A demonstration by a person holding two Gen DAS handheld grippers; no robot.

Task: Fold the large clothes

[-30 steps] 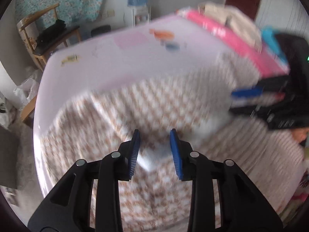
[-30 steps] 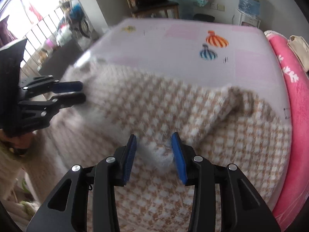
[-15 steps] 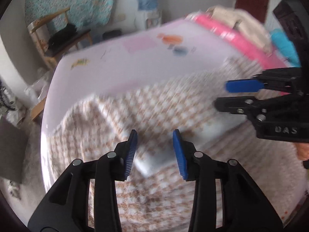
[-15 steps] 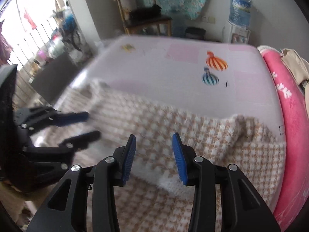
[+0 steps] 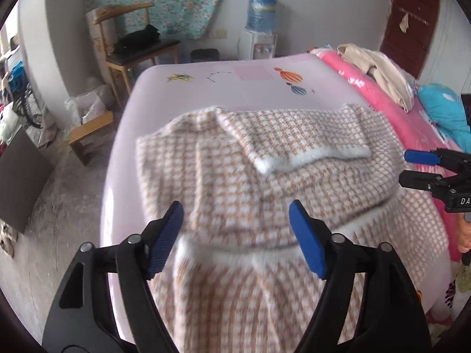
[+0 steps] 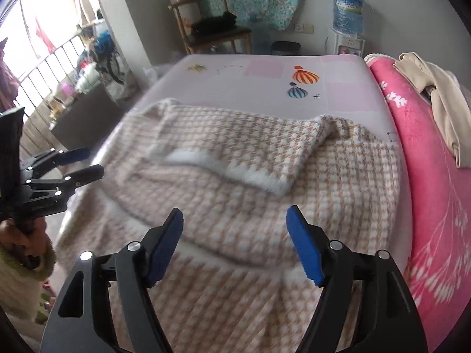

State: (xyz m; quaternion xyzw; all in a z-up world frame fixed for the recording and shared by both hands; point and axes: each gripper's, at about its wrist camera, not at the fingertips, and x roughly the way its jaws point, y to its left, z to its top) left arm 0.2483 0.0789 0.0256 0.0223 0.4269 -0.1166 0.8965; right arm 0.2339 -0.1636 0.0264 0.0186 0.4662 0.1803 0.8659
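Observation:
A large beige-and-white checked knit garment [image 5: 265, 182] [image 6: 253, 182] lies spread on the pale pink bed [image 5: 235, 88] [image 6: 235, 88], its two white-cuffed sleeves folded across the body. My left gripper [image 5: 237, 214] hangs above the garment's near part, jaws opening wide, nothing between them. My right gripper [image 6: 235, 220] hovers likewise over the knit, jaws opening, nothing held. Each gripper also shows at the edge of the other's view: the right gripper [image 5: 418, 167] at the right, the left gripper [image 6: 79, 164] at the left, held by a hand in a fuzzy sleeve.
A pink blanket [image 6: 426, 147] with beige clothes [image 6: 435, 94] on it runs along the bed's right side, and a blue pillow [image 5: 444, 108] lies there. A wooden chair [image 5: 132, 44] and a water dispenser [image 5: 260, 29] stand past the bed's far end.
Both grippers let go of the white-edged cloth they pinched, opened wide, and drew back and up. The released cuffs now lie folded across the garment's middle.

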